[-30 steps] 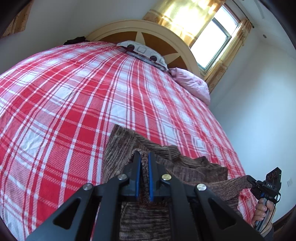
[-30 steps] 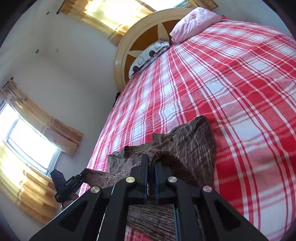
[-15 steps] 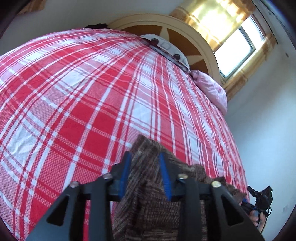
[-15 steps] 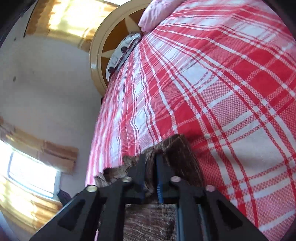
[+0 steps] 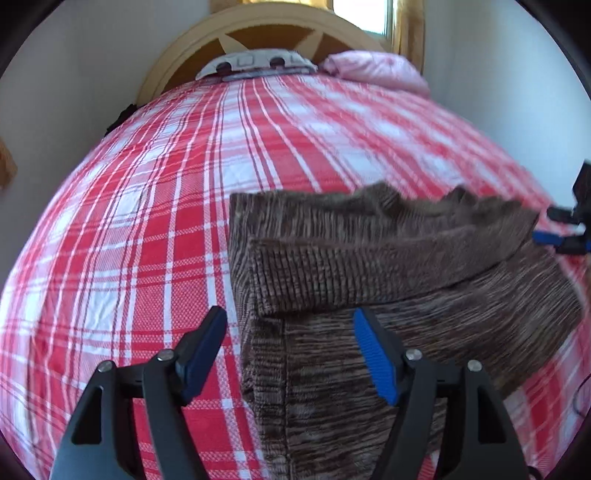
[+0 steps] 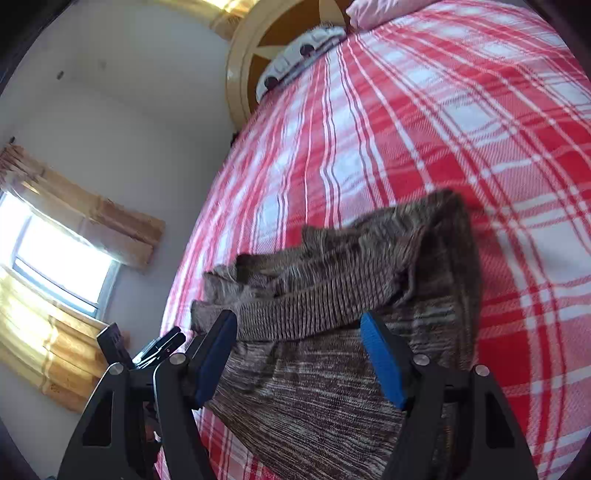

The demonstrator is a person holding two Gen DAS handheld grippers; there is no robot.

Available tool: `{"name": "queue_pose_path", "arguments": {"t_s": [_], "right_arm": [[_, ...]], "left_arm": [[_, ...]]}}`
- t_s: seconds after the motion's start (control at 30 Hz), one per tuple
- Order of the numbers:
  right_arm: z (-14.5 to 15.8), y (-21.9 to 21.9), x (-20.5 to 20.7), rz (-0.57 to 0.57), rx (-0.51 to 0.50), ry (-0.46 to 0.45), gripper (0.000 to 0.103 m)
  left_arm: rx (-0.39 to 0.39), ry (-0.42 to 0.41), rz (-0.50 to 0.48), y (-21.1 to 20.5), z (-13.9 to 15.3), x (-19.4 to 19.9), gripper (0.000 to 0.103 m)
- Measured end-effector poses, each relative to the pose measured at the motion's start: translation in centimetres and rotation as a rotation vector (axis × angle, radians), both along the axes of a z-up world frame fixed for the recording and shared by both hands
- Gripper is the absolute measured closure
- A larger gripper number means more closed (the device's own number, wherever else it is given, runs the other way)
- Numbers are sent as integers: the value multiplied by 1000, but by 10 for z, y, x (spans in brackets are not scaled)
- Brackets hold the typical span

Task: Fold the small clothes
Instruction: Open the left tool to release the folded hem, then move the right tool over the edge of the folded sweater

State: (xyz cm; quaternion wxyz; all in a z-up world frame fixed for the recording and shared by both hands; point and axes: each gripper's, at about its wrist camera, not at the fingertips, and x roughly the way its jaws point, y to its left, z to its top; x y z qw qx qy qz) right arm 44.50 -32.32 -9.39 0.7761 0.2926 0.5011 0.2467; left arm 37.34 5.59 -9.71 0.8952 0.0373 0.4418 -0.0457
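A brown knitted garment [image 5: 388, 280] lies on the red and white plaid bed, folded over, with its ribbed hem band on top. It also shows in the right wrist view [image 6: 351, 295]. My left gripper [image 5: 291, 350] is open and empty just above the garment's near left corner. My right gripper [image 6: 301, 354] is open and empty above the garment's near edge. The right gripper shows at the right edge of the left wrist view [image 5: 565, 229]; the left gripper shows low on the left in the right wrist view [image 6: 147, 350].
The plaid bed cover [image 5: 147, 221] spreads far and left of the garment. A round wooden headboard [image 5: 258, 33], a white pillow [image 5: 255, 62] and a pink pillow [image 5: 373, 66] are at the far end. Walls and curtained windows [image 6: 55, 266] flank the bed.
Both grippers have opened and let go of the garment, which now lies folded on the bed. Both have drawn back a little toward me.
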Motion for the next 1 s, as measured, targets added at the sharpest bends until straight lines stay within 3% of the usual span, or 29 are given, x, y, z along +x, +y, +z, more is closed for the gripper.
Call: {"name": "queue_pose_path", "arguments": {"t_s": [0.07,0.17,0.27,0.37,0.43,0.5,0.6,0.67,0.77,0.87,1.0], "right_arm": [[-9,4,8,-9,4,44,33],[-15,12,22,-33,-12,80,33],[-3,15,40,-82,-59,-5,33],[9,11,48,-117,-45,-68,33],[14,14,41,-66,-3,-69,33],[10,27,30,24,24,-26,33],[-4,54,7,159,-42,35,33],[-18,69,1,194,-96,61,33],[-21,75,15,163,-83,53,33],[-6,82,40,85,-113,-29,33],[29,79,54,14,-26,-154,33]], "left_arm": [[17,41,16,1,-7,14,29],[33,31,87,13,-9,37,28],[-11,-11,240,38,0,58,28],[-70,-27,380,69,7,63,28],[-109,-15,332,66,5,51,28],[-69,28,244,53,-2,34,28],[-64,104,118,29,-19,13,27],[-9,124,73,12,-29,10,26],[59,70,114,5,-23,28,17],[56,18,211,19,-7,56,17],[-64,-57,342,51,16,66,15]]}}
